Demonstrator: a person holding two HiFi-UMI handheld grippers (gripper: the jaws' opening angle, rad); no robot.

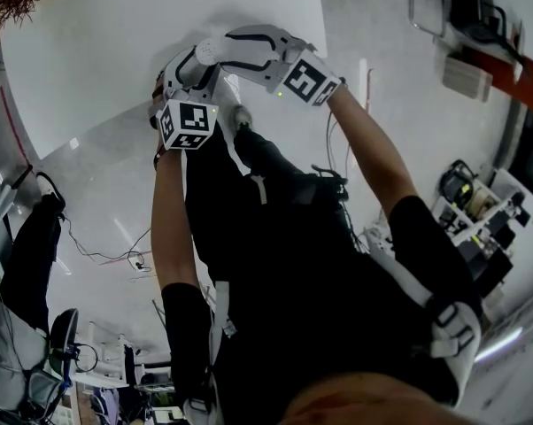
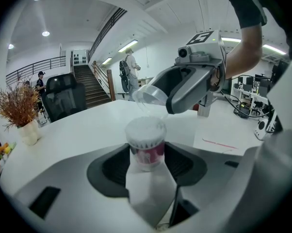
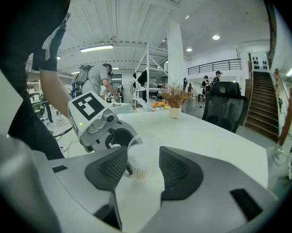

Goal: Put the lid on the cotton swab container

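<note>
The cotton swab container (image 2: 145,144), a small clear tub with a pink label and full of white swabs, stands upright between the jaws of my left gripper (image 2: 146,155), which is shut on its sides. Just above its open top hangs the clear lid (image 2: 149,96), tilted, with my right gripper (image 2: 158,98) shut on it. In the right gripper view the lid (image 3: 145,152) sits between the jaws of the right gripper (image 3: 142,161); the swab tub (image 3: 138,173) shows through it below. In the head view both grippers meet over the white table (image 1: 116,51).
A vase of dried plants (image 2: 21,116) stands at the table's far left and a black office chair (image 2: 66,98) behind it. A thin red mark (image 2: 219,143) lies on the tabletop to the right. People stand by the staircase in the background.
</note>
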